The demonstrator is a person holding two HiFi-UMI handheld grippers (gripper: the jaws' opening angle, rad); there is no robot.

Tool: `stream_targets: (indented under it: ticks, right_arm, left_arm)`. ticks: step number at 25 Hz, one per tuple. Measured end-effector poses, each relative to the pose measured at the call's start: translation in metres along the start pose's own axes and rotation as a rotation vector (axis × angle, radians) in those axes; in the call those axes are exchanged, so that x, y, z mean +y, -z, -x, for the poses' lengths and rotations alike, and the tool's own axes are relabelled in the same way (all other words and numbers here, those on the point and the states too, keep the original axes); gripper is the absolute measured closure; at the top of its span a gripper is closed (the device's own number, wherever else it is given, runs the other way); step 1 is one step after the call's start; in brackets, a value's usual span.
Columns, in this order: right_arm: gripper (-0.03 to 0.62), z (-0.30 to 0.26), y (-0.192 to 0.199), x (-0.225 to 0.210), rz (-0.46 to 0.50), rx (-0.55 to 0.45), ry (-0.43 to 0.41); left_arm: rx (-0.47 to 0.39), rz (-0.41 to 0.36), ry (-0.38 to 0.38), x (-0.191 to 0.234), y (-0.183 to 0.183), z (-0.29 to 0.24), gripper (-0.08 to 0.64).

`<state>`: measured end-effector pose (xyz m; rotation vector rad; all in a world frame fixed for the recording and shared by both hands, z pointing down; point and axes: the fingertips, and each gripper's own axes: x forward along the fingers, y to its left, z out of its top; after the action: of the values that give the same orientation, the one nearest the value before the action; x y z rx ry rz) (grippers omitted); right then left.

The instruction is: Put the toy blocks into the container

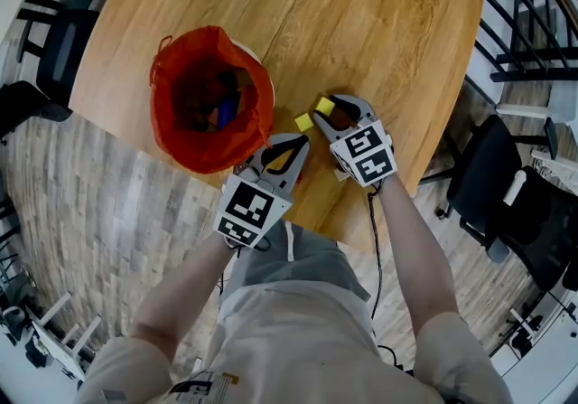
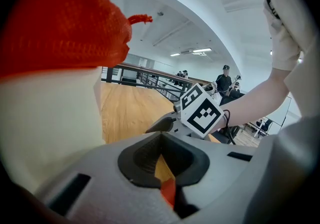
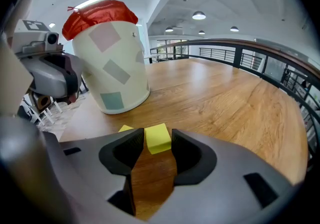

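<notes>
Two yellow blocks lie on the wooden table (image 1: 388,23). One yellow block (image 1: 325,106) (image 3: 158,134) sits between the tips of my right gripper (image 1: 337,109) (image 3: 157,144), which is open with its pads beside the block. The second yellow block (image 1: 304,122) (image 3: 125,129) lies just left of it, ahead of my left gripper (image 1: 302,140) (image 2: 160,160). The left jaws stand close together, with an orange-red bit (image 2: 168,190) low in the narrow gap. Whether they press on it is unclear. The container (image 1: 163,122) (image 3: 112,67) has a red liner (image 2: 60,22) and holds several blocks.
The container stands near the table's left front edge, close beside my left gripper (image 3: 50,75). The right gripper's marker cube (image 2: 201,113) shows in the left gripper view. Black chairs (image 1: 506,194) stand around the table. A railing (image 3: 240,52) runs behind it.
</notes>
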<state>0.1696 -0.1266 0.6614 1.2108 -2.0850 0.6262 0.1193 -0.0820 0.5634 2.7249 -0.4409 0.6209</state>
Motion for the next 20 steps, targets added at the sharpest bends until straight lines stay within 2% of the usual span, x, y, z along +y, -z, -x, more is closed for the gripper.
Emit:
stream_targets:
  ticks: [8, 14, 20]
  right_arm:
    - [0.437, -0.001, 0.006, -0.001, -0.008, 0.032, 0.013]
    - [0.439, 0.003, 0.008, -0.001, -0.041, 0.019, 0.031]
    - [0.439, 0.022, -0.006, 0.002, -0.053, -0.030, 0.052]
  left_arm:
    - [0.006, 0.012, 0.005, -0.004, 0.003, 0.002, 0.548]
    - [0.020, 0.014, -0.012, 0.002, 0.003, 0.008, 0.548]
    - [-0.001, -0.020, -0.018, -0.004, -0.008, 0.016, 0.548]
